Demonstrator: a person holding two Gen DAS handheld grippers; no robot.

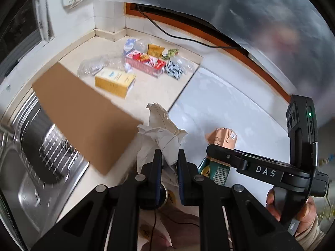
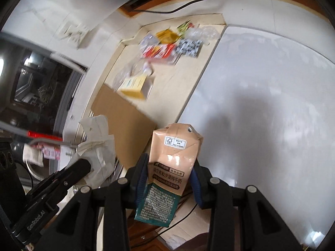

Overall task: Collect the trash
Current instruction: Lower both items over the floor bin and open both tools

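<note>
Your left hand-held gripper (image 1: 170, 156) is closed narrow on a crumpled white paper bag (image 1: 162, 133), held above the tabletop (image 1: 146, 92) edge near the steel sink (image 1: 31, 167). Your right hand-held gripper (image 2: 167, 177) pinches a tan and green drink carton (image 2: 171, 163) between its blue pads, lifted clear of the white surface (image 2: 261, 104) beneath it. So two pieces of trash are in hand, and neither appears dropped anywhere yet; no bin shows clearly, though a translucent plastic sheet (image 1: 251, 21), perhaps a bag, hangs across the top of the left view.

Much looks left to collect. A flat cardboard sheet (image 1: 83, 117) lies near the sink. Further back sit a yellow box (image 1: 114, 81), a red and white box (image 1: 145, 62), a black and white patterned pack (image 1: 174, 69), clear plastic wrap (image 1: 98, 64) and several small wrappers, clustered in the corner.
</note>
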